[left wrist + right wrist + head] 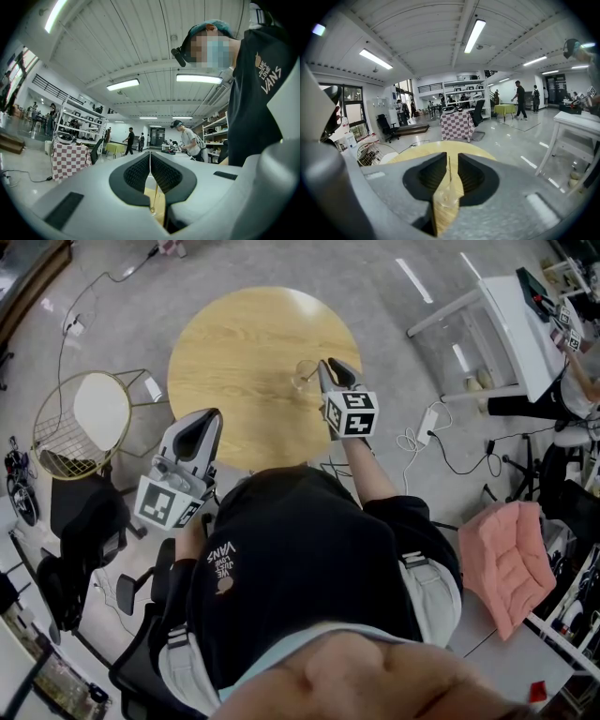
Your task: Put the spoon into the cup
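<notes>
Right gripper view: right gripper (449, 159) jaws slightly apart around spoon (449, 168) handle, cup (447, 196) lower centre; left gripper (150, 154) jaws together, empty.

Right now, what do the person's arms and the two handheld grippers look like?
Both the left gripper and the right gripper are light grey plastic shells with black ribbed pads lining their tongs. Each carries a white cube printed with black square markers. The person wears a black short-sleeved T-shirt with pale lettering.
</notes>
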